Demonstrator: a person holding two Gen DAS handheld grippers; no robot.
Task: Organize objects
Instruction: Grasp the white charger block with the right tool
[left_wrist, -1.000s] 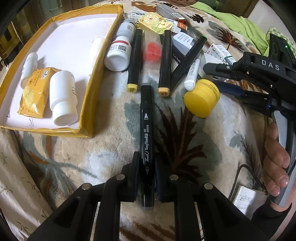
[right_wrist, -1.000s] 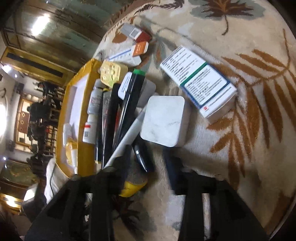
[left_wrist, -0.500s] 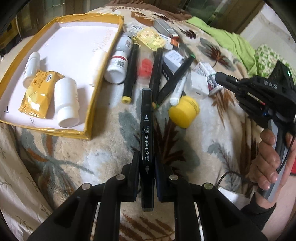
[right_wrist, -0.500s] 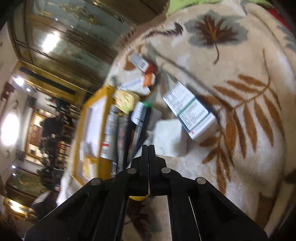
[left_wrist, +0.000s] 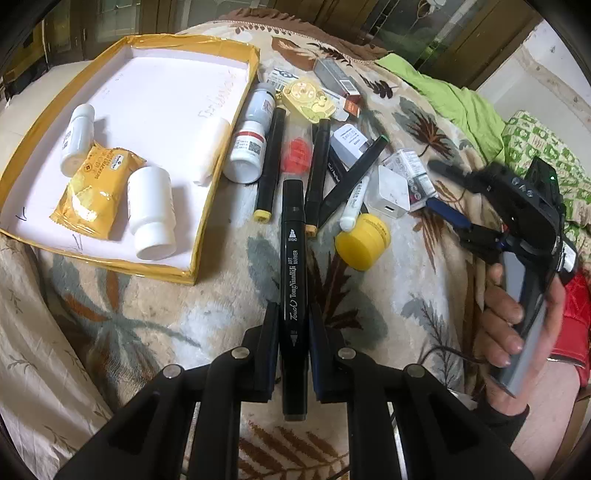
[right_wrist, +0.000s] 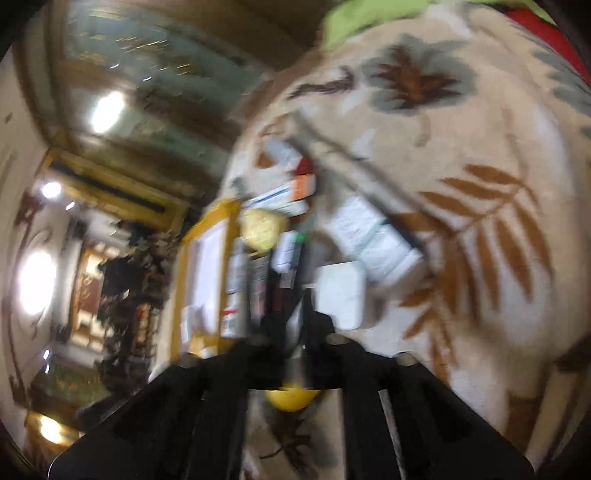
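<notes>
Two padded fingers of the left gripper (left_wrist: 293, 347) clamp a black art marker (left_wrist: 293, 258) above the leaf-patterned blanket (left_wrist: 184, 314), right of the yellow tray (left_wrist: 207, 206). Blurred right-wrist view: right gripper (right_wrist: 293, 332) jaws are opening, nothing visibly between them, near a white charger (right_wrist: 341, 291).

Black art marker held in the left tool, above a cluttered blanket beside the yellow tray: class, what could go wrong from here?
1. The left tool grips the black art marker near its rear end, so the long front could swing or slip on the way to the yellow tray.
2. The tray already holds a white bottle and a snack packet; a careless drop could knock them.
3. The right tool, with its jaws opening, hovers near the yellow jar and white charger and could nudge them.
</notes>
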